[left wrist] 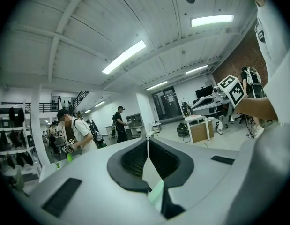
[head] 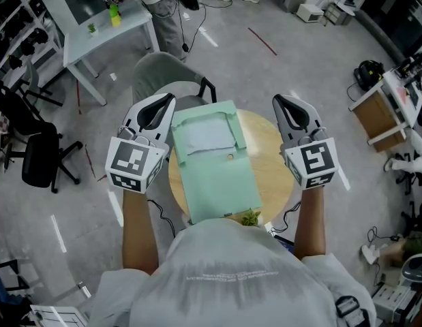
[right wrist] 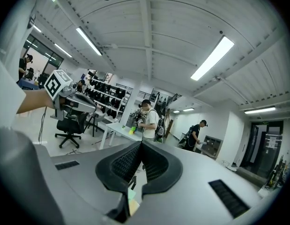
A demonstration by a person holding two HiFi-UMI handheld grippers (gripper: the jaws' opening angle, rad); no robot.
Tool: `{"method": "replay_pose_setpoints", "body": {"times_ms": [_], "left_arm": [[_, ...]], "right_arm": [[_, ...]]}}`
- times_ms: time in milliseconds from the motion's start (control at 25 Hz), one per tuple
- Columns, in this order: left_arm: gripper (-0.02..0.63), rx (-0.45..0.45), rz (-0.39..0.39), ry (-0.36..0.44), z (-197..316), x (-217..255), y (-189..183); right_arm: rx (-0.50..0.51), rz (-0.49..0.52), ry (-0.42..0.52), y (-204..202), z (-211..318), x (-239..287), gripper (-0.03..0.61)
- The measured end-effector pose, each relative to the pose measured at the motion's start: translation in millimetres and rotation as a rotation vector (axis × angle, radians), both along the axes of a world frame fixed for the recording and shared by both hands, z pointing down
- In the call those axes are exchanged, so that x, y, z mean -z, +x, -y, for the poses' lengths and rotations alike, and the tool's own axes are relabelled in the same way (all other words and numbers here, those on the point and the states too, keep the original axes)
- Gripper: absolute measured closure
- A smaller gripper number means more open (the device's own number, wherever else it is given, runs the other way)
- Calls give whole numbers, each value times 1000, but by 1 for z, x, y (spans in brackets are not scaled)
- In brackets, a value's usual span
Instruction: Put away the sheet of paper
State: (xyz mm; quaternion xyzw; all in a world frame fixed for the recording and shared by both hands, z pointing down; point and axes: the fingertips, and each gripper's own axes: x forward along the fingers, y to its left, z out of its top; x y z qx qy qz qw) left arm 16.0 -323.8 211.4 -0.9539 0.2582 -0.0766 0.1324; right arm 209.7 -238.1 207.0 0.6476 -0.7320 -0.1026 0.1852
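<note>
Person's grey T-shirt (head: pixel 231 271) fills the bottom of the head view. Beyond it is a round wooden table (head: pixel 273 157) carrying a flat mint-green folder (head: pixel 221 182). Left tongs (head: pixel 170 101) and right tongs (head: pixel 279 101) are held in the air on either side of the folder, not touching it. Both are pressed together with nothing pinched. White sheet of paper (head: pixel 207 138) lies on the folder's far half. Small green plant sprig (head: pixel 249 216) sits at the table's near edge.
</note>
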Motion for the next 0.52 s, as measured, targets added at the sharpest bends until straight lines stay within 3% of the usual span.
{"method": "replay_pose_setpoints", "body": {"times_ms": [520], "left_arm": [[588,-4,11,-31,-3,-17,8]], "right_arm": [[5,-8,-39,5,2,-20,551]]}}
